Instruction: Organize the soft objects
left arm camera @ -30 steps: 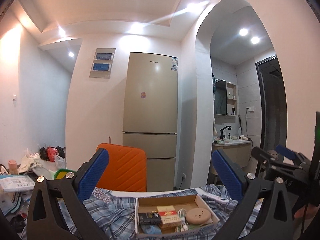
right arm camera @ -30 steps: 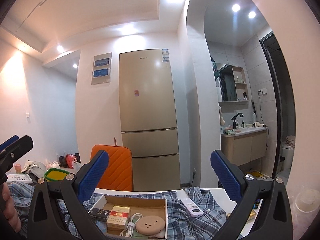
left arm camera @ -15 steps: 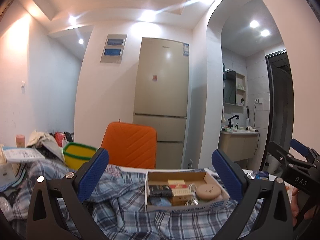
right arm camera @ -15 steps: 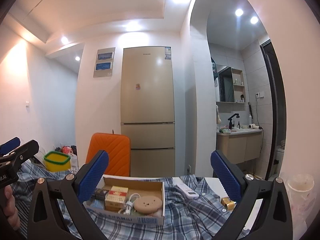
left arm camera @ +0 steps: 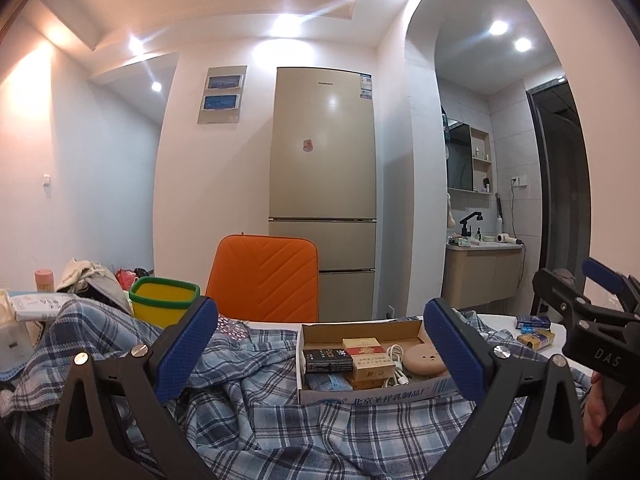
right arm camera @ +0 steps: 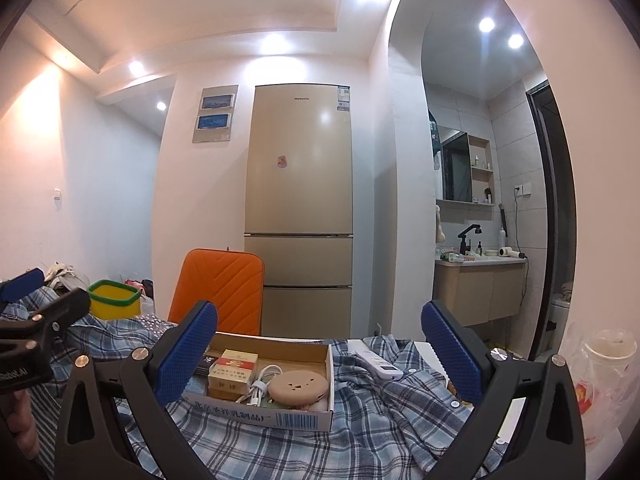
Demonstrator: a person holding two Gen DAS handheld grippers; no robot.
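A blue plaid shirt (left arm camera: 280,412) lies crumpled across the table; it also shows in the right wrist view (right arm camera: 360,424). A shallow cardboard box (left arm camera: 360,392) with cigarette packs, a cable and a round beige item rests on it, seen too in the right wrist view (right arm camera: 280,416). My left gripper (left arm camera: 320,344) is open and empty, above the shirt before the box. My right gripper (right arm camera: 318,346) is open and empty, also before the box. Each gripper shows at the edge of the other's view.
A yellow tub with a green rim (left arm camera: 164,300) and a clothes pile (left arm camera: 88,276) stand at the left. An orange chair (left arm camera: 264,280) is behind the table. A white remote (right arm camera: 378,364) lies on the shirt. A plastic cup (right arm camera: 608,360) stands at the right. Small boxes (left arm camera: 534,330) lie far right.
Both grippers have lowered and tilted down toward the table, so the shirt and box fill more of the view. Both stay open and empty.
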